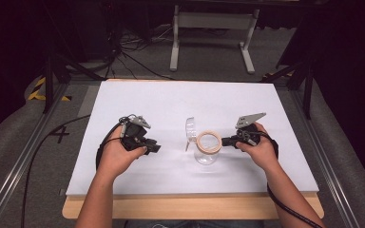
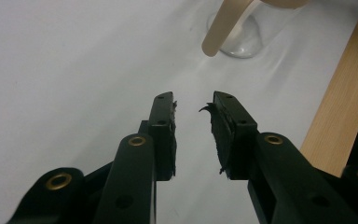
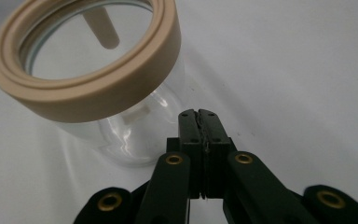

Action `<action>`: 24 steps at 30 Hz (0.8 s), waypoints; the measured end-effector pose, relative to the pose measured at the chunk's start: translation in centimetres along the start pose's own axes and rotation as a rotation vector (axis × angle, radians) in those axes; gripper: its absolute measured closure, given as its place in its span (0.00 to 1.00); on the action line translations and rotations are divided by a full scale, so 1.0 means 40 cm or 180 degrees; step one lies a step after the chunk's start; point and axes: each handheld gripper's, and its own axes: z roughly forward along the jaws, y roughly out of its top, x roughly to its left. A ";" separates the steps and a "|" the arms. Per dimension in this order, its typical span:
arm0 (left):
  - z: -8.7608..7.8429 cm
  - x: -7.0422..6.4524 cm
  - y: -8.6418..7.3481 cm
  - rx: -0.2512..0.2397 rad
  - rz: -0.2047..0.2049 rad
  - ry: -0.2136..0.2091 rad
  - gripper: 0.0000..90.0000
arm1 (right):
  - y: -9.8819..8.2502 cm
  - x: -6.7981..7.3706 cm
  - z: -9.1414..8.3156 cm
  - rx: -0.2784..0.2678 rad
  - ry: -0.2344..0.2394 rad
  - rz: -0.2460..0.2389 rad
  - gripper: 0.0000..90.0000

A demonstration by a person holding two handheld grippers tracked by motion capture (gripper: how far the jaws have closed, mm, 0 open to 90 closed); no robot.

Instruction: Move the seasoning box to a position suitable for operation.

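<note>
A clear glass jar (image 1: 205, 156) with a beige rim ring (image 1: 198, 141) stands upright on the white board (image 1: 171, 99). Its clear lid (image 1: 190, 127) is swung open on the left side. My right gripper (image 1: 224, 141) is shut with nothing between its jaws, its tips just right of the jar. In the right gripper view the shut gripper (image 3: 198, 116) sits close beside the glass wall (image 3: 135, 135), below the beige ring (image 3: 98, 88). My left gripper (image 1: 154, 148) stands open, well left of the jar. The left gripper view shows the gripper (image 2: 193, 109) open over bare board, with the jar's beige latch (image 2: 223, 25) ahead.
The white board rests on a wooden tabletop whose edge (image 1: 195, 202) runs along the near side, and the wooden edge (image 2: 340, 107) also appears in the left gripper view. Metal rails (image 1: 330, 166) flank the table. A white stand (image 1: 214, 28) and cables lie on the floor behind.
</note>
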 end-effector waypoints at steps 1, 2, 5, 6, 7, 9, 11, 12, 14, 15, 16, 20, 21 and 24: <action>0.001 0.000 0.000 -0.0002 -0.0014 -0.0004 0.77 | -0.001 -0.001 0.006 0.0016 -0.0002 -0.0006 1.00; 0.002 0.002 0.000 0.0004 0.0009 0.0024 0.77 | -0.004 -0.004 0.016 0.0046 0.0015 -0.0006 1.00; 0.005 0.004 0.000 0.0013 0.0030 0.0058 0.76 | -0.008 -0.008 0.023 0.0019 0.0047 -0.0015 1.00; 0.005 0.004 -0.001 0.0022 0.0028 0.0074 0.77 | -0.010 -0.009 0.025 0.0009 0.0062 -0.0004 1.00; 0.006 0.006 -0.001 0.0019 0.0054 0.0089 0.77 | -0.011 -0.010 0.027 0.0000 0.0078 0.0000 1.00; 0.006 0.006 -0.001 0.0017 0.0073 0.0100 0.77 | -0.011 -0.012 0.032 -0.0013 0.0098 -0.0030 1.00; 0.006 0.006 -0.001 0.0019 0.0064 0.0088 0.78 | -0.011 -0.011 0.039 -0.0020 0.0128 -0.0041 1.00; 0.006 0.005 -0.002 0.0018 0.0062 0.0082 0.78 | -0.011 -0.011 0.039 -0.0020 0.0128 -0.0041 1.00; 0.007 0.006 -0.002 0.0027 0.0078 0.0071 0.79 | -0.011 -0.011 0.040 -0.0016 0.0113 -0.0043 1.00; 0.008 0.005 -0.002 0.0029 0.0082 0.0075 0.78 | -0.011 -0.011 0.040 -0.0019 0.0112 -0.0042 1.00; 0.008 0.005 -0.001 0.0037 0.0098 0.0086 0.78 | -0.011 -0.010 0.040 -0.0023 0.0112 -0.0040 1.00; 0.010 0.005 -0.001 0.0006 0.0104 0.0082 0.77 | -0.011 -0.006 0.039 0.0011 0.0087 -0.0058 1.00; 0.008 0.005 0.000 0.0020 0.0105 0.0087 0.77 | -0.011 -0.004 0.039 0.0013 0.0089 -0.0057 1.00; 0.011 0.006 0.002 0.0002 0.0082 0.0087 0.77 | -0.012 0.001 0.036 0.0026 0.0110 -0.0059 1.00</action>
